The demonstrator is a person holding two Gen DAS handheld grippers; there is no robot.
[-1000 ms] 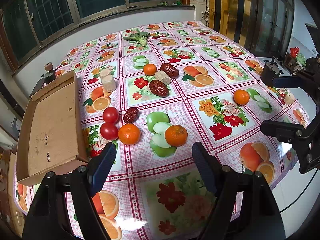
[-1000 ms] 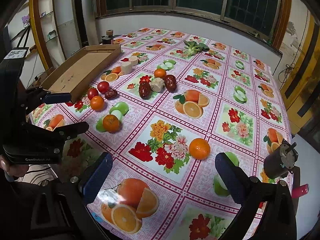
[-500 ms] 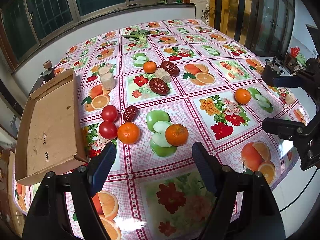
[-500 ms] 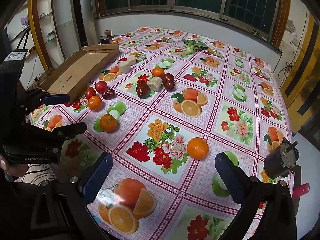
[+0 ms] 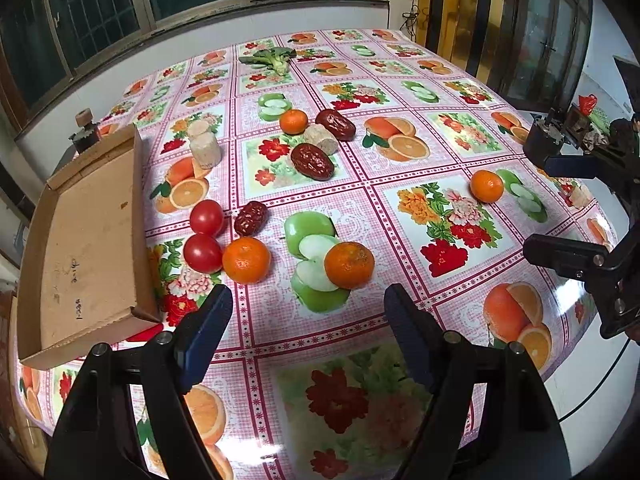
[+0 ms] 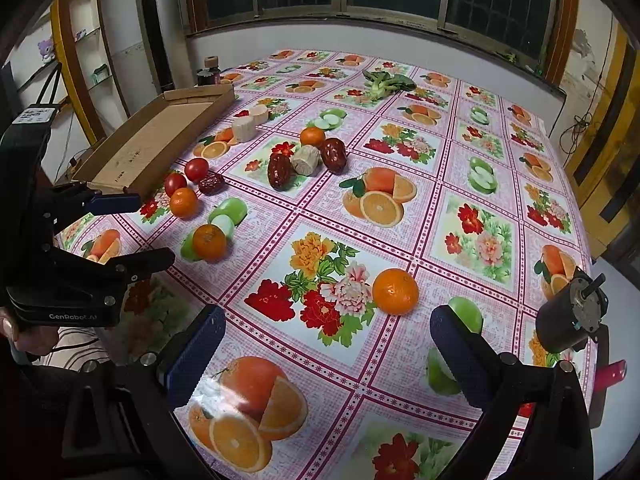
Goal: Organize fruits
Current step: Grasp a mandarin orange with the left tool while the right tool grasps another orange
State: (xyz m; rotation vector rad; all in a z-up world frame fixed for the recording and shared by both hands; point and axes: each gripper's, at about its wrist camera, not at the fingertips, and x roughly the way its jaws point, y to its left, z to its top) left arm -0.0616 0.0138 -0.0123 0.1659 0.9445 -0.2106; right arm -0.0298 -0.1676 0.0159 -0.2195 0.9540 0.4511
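Both grippers have eased slightly forward over the table. Nearest the left gripper (image 5: 308, 320), fingers wide apart and empty, sit two tangerines (image 5: 349, 265), two tomatoes (image 5: 203, 253) and a red date (image 5: 251, 218), beside the empty cardboard tray (image 5: 80, 240) overhanging the left edge. Ahead of the right gripper (image 6: 326, 352), also spread and empty, a lone orange (image 6: 395, 291) lies on bare oilcloth (image 6: 500, 184) near the right edge.
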